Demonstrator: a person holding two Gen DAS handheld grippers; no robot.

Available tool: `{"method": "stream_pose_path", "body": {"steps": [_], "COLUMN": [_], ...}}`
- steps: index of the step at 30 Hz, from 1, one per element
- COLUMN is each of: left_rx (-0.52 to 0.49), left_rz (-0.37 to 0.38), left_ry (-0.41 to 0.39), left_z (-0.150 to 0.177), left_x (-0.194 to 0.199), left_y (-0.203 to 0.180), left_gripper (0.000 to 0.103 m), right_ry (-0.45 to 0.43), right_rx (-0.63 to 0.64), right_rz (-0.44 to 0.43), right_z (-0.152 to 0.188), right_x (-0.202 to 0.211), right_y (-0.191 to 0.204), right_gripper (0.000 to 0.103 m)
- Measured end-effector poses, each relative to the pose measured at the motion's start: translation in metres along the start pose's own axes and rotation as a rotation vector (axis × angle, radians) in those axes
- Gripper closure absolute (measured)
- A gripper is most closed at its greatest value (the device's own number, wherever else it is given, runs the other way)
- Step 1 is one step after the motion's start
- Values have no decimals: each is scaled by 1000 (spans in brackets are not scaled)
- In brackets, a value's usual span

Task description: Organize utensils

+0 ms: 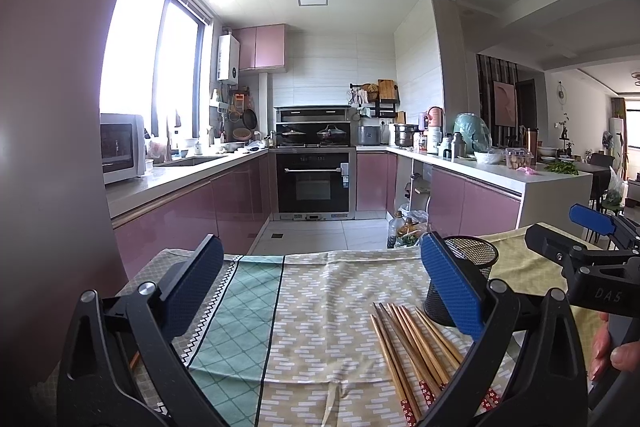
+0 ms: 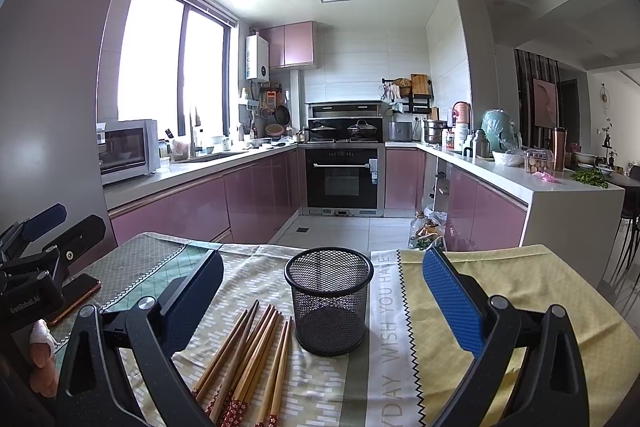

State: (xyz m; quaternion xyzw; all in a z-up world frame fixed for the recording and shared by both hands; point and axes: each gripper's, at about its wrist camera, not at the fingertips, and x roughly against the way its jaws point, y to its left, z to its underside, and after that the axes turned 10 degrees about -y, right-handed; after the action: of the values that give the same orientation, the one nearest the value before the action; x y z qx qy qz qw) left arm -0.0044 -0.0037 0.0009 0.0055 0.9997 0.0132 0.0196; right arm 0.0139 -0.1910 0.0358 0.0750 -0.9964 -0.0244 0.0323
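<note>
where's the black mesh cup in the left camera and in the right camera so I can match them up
Left wrist view: the black mesh cup stands at right of centre, partly hidden behind the left gripper's blue finger pad.
Right wrist view: it stands at centre, in full view between the right gripper's fingers, apart from both.
Shared landmark: the wooden chopsticks lie on the tablecloth just left of the cup in both views.

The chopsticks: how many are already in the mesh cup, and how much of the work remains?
Nothing is done yet. The mesh cup stands empty on the tablecloth, and all the chopsticks lie loose in a bundle beside it. Nothing is in hand: the left gripper and right gripper are both open and hold nothing. The whole job remains: picking up the chopsticks and putting them in the cup.
</note>
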Motion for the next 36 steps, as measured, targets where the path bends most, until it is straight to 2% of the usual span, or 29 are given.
{"method": "stream_pose_path", "body": {"steps": [15,20,24,28,32,34,36], "left_rx": [-1,-6,-18,-58,-82,-119,-139], "left_rz": [9,17,61,109,175,212,236], "left_ry": [17,32,92,189,282,335,390], "left_z": [4,6,12,27,46,59,72], "left_x": [-3,-7,-16,-30,-44,-51,-58], "left_y": [-2,-3,-6,-12,-18,-24,-29], "left_gripper": [6,6,6,6,6,10,15], "right_ry": [11,44,137,287,416,471,510], "right_rx": [-2,-1,-1,21,49,50,50], "right_rz": [-5,-22,-63,-101,-121,-121,-119], "right_z": [3,8,17,38,61,71,77], "right_x": [-3,-8,-19,-35,-48,-54,-60], "right_y": [-3,-5,-5,-1,6,6,5], "right_gripper": [7,7,7,7,20,24,33]}}
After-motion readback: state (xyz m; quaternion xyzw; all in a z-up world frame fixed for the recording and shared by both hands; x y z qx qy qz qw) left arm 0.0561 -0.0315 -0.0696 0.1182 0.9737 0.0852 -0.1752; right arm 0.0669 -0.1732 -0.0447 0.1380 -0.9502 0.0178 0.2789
